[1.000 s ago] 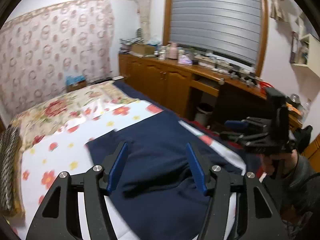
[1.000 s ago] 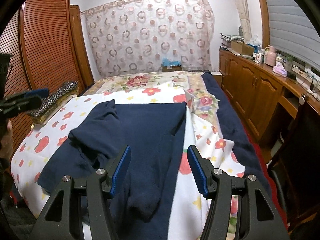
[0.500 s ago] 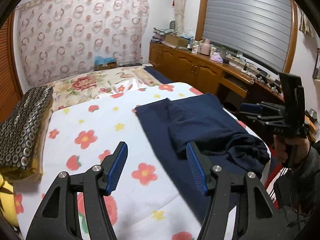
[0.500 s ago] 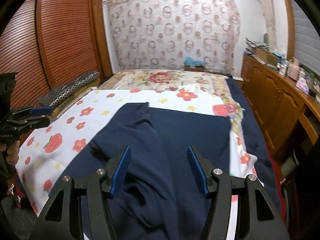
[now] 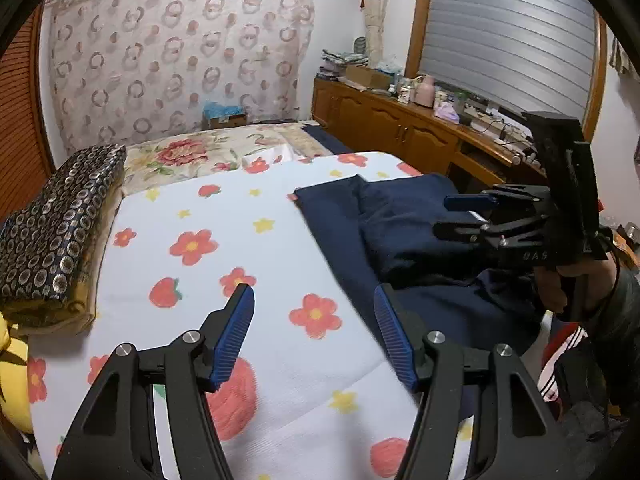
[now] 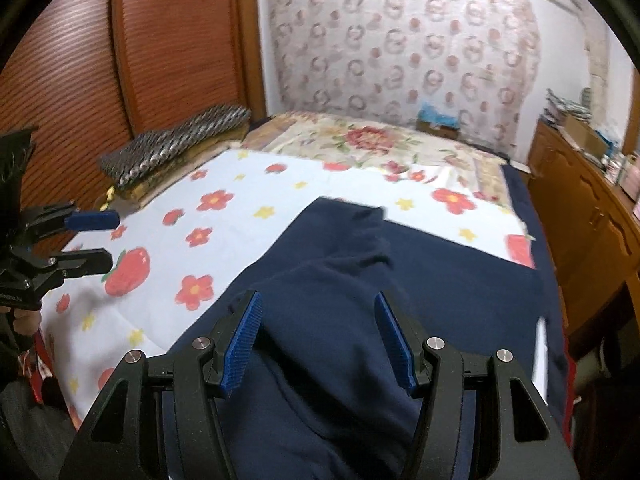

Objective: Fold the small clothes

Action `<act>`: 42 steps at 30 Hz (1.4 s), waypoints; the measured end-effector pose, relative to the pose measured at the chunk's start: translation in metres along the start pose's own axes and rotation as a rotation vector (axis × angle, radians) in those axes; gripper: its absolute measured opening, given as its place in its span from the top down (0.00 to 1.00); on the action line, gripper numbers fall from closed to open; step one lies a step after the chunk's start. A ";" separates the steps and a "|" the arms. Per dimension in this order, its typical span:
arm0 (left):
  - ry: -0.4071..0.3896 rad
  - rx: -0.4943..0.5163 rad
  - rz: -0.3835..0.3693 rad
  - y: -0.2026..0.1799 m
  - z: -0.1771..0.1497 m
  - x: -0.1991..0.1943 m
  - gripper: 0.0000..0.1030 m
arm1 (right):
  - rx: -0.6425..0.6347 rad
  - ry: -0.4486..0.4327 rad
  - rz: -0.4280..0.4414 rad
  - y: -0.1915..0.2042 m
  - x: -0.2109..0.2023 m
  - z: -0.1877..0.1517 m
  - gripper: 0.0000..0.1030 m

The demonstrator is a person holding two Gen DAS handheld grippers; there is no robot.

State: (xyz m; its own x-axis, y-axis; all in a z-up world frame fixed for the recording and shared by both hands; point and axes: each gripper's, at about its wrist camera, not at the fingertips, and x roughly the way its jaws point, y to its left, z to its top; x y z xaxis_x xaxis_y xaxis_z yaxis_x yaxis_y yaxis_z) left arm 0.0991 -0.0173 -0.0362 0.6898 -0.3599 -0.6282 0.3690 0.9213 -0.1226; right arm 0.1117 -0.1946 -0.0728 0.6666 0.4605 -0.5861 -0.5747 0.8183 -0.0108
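Note:
A dark navy garment (image 6: pixel 420 280) lies partly folded on the flowered white sheet (image 5: pixel 248 248) of the bed; it also shows in the left wrist view (image 5: pixel 400 216) at the right. My left gripper (image 5: pixel 314 320) is open and empty above the sheet, left of the garment. It also shows in the right wrist view (image 6: pixel 94 240) at the far left. My right gripper (image 6: pixel 318 320) is open and empty just above the garment's rumpled near part. It also shows in the left wrist view (image 5: pixel 456 214), over the garment.
A dark patterned folded blanket (image 5: pixel 52 224) lies at the bed's left edge. A wooden cabinet (image 5: pixel 400 136) with clutter runs along the right wall. A wooden wardrobe (image 6: pixel 120 60) stands left. A flowered quilt (image 6: pixel 360 140) lies at the bed's head.
Both grippers have swung left. The left one has left the garment and now hangs over the bare sheet. The right one now points across the garment's left part. Both stay open.

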 end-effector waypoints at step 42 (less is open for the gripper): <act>0.043 0.009 -0.073 -0.030 -0.009 0.017 0.38 | 0.267 0.034 -0.303 -0.172 -0.008 0.018 0.68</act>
State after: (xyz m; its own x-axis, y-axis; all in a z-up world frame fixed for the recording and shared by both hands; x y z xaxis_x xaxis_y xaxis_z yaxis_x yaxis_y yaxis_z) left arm 0.0941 -0.0493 -0.0503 0.6339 -0.4191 -0.6500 0.4226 0.8916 -0.1627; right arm 0.2145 -0.3327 -0.0516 0.7681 0.1769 -0.6154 -0.2086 0.9778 0.0207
